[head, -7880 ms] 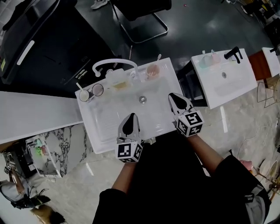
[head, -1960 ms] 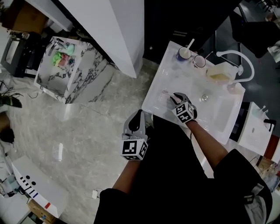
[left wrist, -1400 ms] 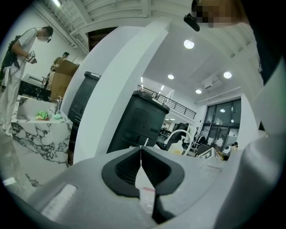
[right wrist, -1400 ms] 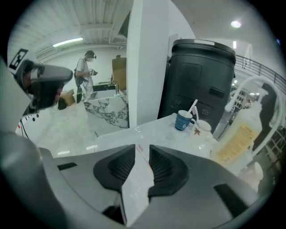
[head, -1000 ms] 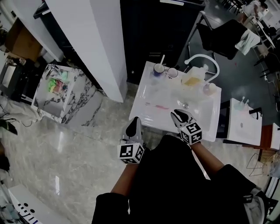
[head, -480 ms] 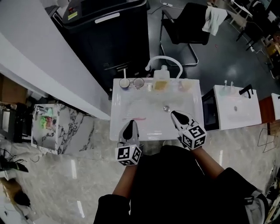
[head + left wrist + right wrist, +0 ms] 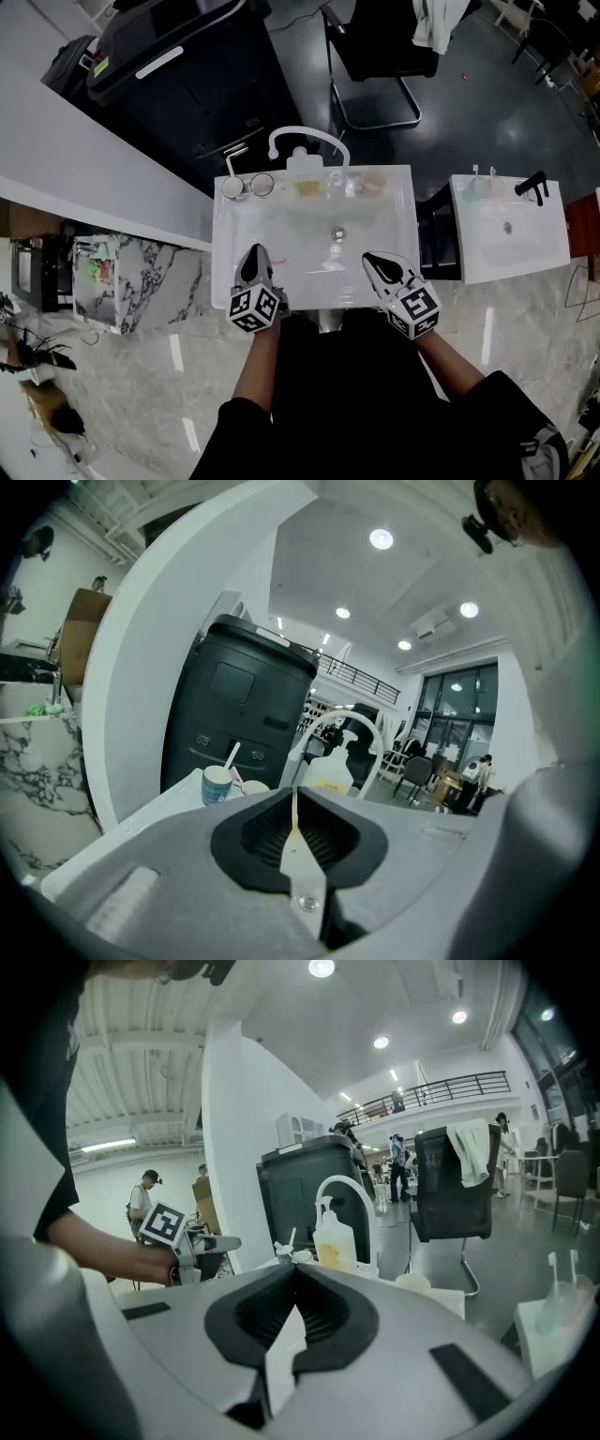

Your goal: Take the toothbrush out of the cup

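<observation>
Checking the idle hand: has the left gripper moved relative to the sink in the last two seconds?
Yes. The left gripper, then off the sink over the floor, now reaches over the sink's front-left rim.

In the head view a pink streak (image 7: pixel 303 251) in the sink (image 7: pixel 281 220), toward its front edge, is too small and blurred to identify. So is whatever stands in the cup (image 7: pixel 232 187) at the back left corner. In the left gripper view the left tool (image 7: pixel 294 810) hides the cup's base and the bottle's (image 7: pixel 328 778) lower half. In the right gripper view the right tool (image 7: pixel 296 1283) covers the sink's surface.
</observation>
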`<state>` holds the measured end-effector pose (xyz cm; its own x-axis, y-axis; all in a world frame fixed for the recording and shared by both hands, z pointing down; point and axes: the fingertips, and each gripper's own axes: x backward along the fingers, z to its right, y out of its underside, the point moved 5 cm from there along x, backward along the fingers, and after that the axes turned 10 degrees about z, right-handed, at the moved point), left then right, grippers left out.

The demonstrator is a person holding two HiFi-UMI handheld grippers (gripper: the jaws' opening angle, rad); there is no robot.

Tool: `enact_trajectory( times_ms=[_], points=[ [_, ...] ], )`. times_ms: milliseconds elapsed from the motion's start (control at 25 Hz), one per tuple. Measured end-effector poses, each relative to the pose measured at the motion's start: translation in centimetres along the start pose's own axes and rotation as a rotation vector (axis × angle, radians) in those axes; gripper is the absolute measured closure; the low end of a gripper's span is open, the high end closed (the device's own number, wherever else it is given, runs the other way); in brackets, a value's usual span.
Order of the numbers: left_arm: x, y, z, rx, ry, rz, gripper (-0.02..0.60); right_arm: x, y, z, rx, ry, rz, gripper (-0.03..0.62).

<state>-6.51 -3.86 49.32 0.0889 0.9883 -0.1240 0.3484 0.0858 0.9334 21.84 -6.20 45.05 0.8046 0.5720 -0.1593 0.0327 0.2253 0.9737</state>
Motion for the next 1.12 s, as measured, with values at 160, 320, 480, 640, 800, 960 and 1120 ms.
enact_trajectory(
  times_ms=[160,320,480,640,800,960,1120],
  points=[
    [-3.4,1.4,-0.1,-0.022,-0.002,-0.056,0.558,0.1,1.0,1.3,-0.052,0.013,-0.006,0.594],
    [-7.0,3.0,-1.9,0.064,-0.045,-0.071,0.523,-0.9,1.5,2.1,-0.056,0.029,-0.023,0.594],
    [-10.4,4.5,-5.1,0.223,-0.109,-0.077,0.480,-2.8,1.7,3.3,-0.068,0.077,-0.044,0.595],
    [-13.6,6.1,-7.4,0.329,-0.137,-0.102,0.477,-4.6,1.7,4.4,-0.098,0.104,-0.085,0.594],
    [-16.9,6.8,-8.8,0.335,-0.139,-0.124,0.476,-6.8,1.5,5.3,-0.088,0.108,-0.135,0.594],
    [-19.1,7.1,-10.3,0.359,-0.177,-0.108,0.476,-8.9,1.8,5.9,-0.076,0.117,-0.178,0.594],
    [-20.3,7.5,-11.0,0.314,-0.221,-0.108,0.476,-10.4,1.9,6.2,-0.082,0.114,-0.199,0.594]
  ],
)
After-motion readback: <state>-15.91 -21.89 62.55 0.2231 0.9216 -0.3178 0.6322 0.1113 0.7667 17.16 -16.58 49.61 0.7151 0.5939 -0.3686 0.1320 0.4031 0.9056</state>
